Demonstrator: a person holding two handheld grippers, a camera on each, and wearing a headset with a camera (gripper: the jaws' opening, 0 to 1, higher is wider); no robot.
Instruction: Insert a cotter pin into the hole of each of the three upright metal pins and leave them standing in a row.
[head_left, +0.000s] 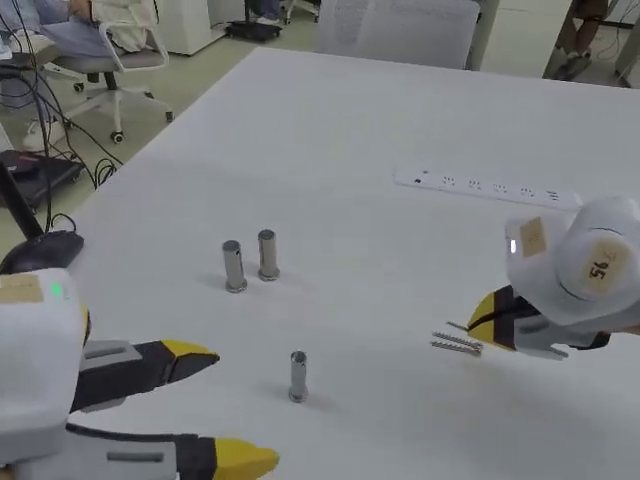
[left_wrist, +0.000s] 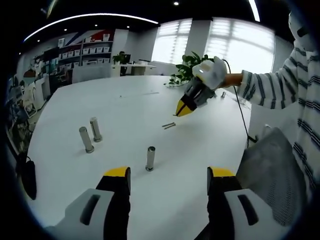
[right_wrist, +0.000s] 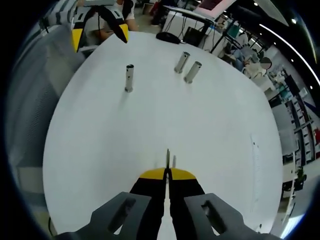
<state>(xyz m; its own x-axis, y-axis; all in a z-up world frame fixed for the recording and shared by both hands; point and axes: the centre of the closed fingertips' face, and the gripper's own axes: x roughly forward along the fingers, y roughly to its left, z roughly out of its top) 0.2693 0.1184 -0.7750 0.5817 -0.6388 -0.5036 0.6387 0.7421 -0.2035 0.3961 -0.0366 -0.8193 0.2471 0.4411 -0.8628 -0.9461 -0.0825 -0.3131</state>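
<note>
plainly the cotter pins (right_wrist: 168, 159) lie flat on the table (right_wrist: 100, 160) just ahead of the right gripper (right_wrist: 167, 172), its jaws pressed together, their long axis in line with it and aimed roughly toward the lone upright metal pin (left_wrist: 150, 158), which stands nearer the left gripper (left_wrist: 169, 173), spread wide and empty.

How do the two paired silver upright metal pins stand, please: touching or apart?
Apart: the head view shows white table between nearer silver pin and farther silver pin.
</note>
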